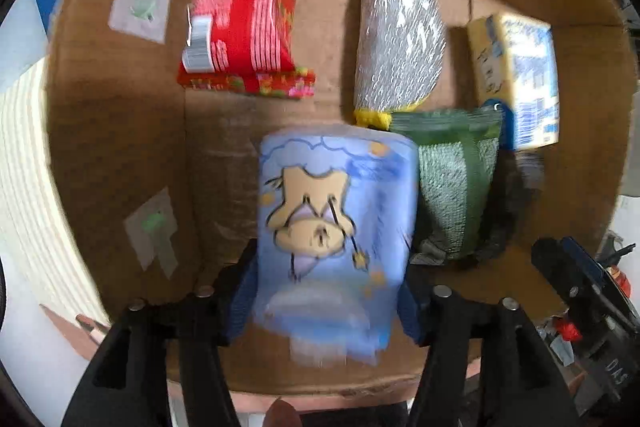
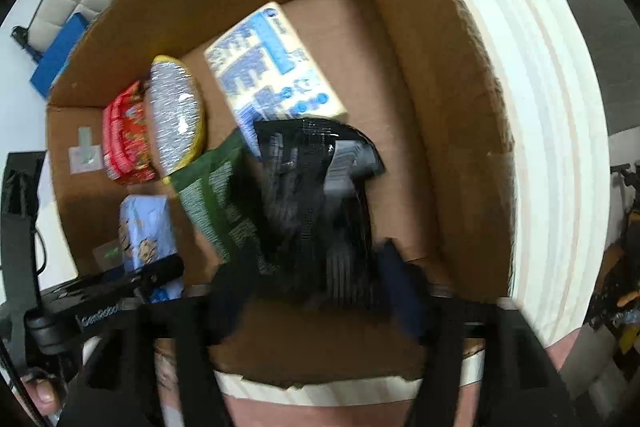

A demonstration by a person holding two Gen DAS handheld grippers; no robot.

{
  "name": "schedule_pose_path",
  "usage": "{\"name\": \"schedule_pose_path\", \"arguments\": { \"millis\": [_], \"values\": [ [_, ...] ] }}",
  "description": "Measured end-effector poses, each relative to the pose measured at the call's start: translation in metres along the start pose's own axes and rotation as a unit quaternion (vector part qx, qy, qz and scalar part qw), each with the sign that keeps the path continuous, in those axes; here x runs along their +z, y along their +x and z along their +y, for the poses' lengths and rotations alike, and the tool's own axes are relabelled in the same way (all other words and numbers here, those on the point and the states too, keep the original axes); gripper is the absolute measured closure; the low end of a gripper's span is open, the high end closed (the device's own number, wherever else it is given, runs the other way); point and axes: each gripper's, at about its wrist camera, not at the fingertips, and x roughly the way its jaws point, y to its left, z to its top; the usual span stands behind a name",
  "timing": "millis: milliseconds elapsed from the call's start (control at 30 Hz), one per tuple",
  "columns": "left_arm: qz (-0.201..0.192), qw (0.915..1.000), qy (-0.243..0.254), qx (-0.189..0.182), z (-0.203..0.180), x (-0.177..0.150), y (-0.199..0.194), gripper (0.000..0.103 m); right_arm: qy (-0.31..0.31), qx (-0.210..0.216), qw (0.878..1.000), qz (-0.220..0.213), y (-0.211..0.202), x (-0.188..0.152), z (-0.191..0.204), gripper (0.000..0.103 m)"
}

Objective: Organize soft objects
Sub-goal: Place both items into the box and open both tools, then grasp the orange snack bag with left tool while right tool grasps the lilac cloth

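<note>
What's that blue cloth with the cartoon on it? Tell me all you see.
The blue cloth is a soft folded towel, light blue, printed with a tan cartoon animal, clouds and small orange dots. The left gripper holds it between its jaws, over the floor of the box. Its right edge is next to a green cloth.

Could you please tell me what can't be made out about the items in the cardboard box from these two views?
- Print on the yellow-and-blue plastic-wrapped pack: motion-blurred in both views, unreadable.
- Black plastic-wrapped bundle in the right gripper: contents unclear in right wrist view, dark and blurred; whether it touches the box floor is hidden.
- Near end of the light blue cartoon-print cloth: smeared between the left gripper fingers.
- Green knitted cloth: near edge covered by the bundle.
</note>
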Motion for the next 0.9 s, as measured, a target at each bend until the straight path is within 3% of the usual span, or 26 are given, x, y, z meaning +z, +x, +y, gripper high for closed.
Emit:
{"name": "schedule_pose_path", "arguments": {
  "millis": [167, 267, 500, 633, 900],
  "values": [
    [-0.05, 0.9987, -0.005, -0.009, 0.006, -0.011, -0.026, 0.014, -0.031, -0.022, 0.999, -0.014, -0.017, -0.006, 0.009, 0.018],
    [-0.076, 0.9971, 0.0, 0.01, 0.006, -0.023, -0.038, 0.004, -0.051, -0.037, 0.998, -0.024, -0.024, -0.011, 0.013, 0.005],
    [-0.142, 0.9893, 0.0, 0.034, 0.007, -0.059, -0.06, 0.004, -0.117, -0.087, 0.986, -0.078, -0.047, -0.035, 0.031, 0.0],
    [-0.194, 0.98, 0.003, 0.045, 0.006, -0.083, -0.078, 0.004, -0.141, -0.103, 0.977, -0.123, -0.07, -0.055, 0.038, 0.0],
    [-0.269, 0.9611, 0.006, 0.063, 0.006, -0.137, -0.111, 0.004, -0.144, -0.071, 0.973, -0.168, -0.109, -0.101, 0.033, 0.0]
  ]
}}
